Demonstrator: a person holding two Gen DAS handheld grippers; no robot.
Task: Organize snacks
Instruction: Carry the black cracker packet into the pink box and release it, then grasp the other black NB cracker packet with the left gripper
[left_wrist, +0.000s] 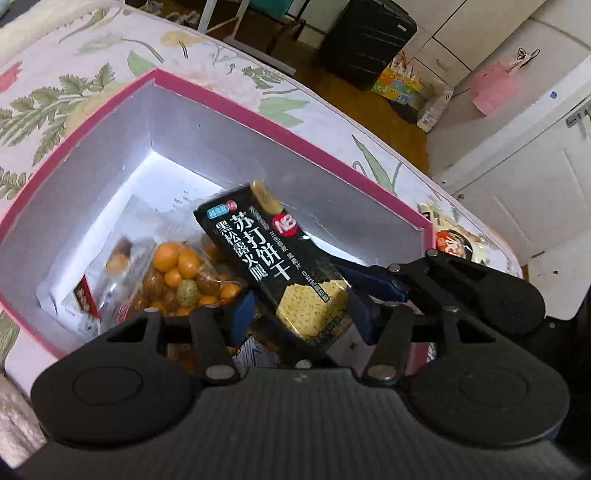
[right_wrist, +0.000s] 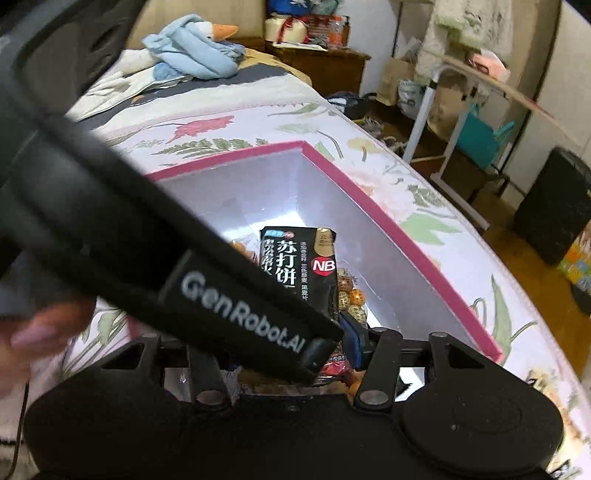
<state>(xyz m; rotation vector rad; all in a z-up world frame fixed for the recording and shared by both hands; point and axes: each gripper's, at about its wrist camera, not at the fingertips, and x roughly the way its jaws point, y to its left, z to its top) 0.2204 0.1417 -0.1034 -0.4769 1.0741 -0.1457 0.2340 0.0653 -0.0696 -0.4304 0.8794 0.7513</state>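
- Hovering over the pink box (left_wrist: 236, 110), the left gripper (left_wrist: 301, 314) is straddling a black cracker pack (left_wrist: 273, 254), jaws spread beside it.
- Cracker pack is tilting above the orange snack bag (left_wrist: 184, 275) inside the box.
- Right gripper (right_wrist: 295, 339) is pointing at the same pack (right_wrist: 299, 266); its state I cannot tell, a black strap (right_wrist: 207, 280) is hiding one finger.

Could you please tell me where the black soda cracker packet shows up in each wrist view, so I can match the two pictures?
Left wrist view: the black cracker packet sits centre frame, tilted, between the left gripper fingers, over the box.
Right wrist view: centre, upright, its lower left hidden behind the other gripper's black body.
Shared landmark: the pink-rimmed box on the floral bedspread.
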